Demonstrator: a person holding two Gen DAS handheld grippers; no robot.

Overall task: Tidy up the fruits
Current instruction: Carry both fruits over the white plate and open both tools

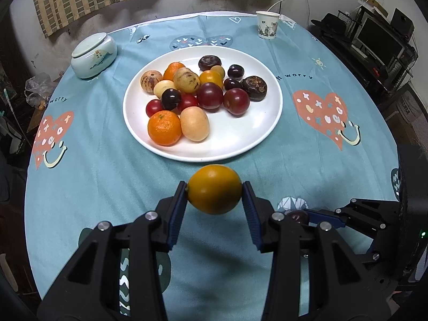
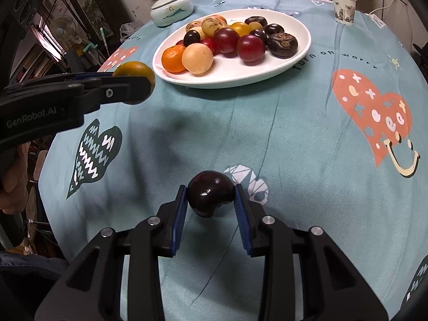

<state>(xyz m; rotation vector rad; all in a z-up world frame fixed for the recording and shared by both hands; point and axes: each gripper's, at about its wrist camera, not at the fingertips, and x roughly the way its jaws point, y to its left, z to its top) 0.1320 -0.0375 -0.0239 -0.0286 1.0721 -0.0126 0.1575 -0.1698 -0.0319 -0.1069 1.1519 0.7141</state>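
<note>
A white plate [image 1: 270, 123] in the middle of the table holds several fruits: oranges, red and dark plums, pale round fruits, brown water chestnuts. It also shows in the right wrist view [image 2: 267, 72]. My left gripper [image 1: 214, 191] is shut on a yellow-orange fruit [image 1: 214, 188], held above the cloth just short of the plate's near rim. In the right wrist view this fruit [image 2: 133, 71] sits left of the plate. My right gripper [image 2: 210, 194] is shut on a dark purple plum [image 2: 210, 192], above the cloth nearer the table's front edge.
A teal tablecloth [image 1: 321, 160] with heart prints covers the round table. A lidded pale ceramic jar [image 1: 93, 54] stands at the far left. A paper cup [image 1: 267, 24] stands at the far right. Dark shelves and electronics [image 1: 379, 42] lie beyond the table's right edge.
</note>
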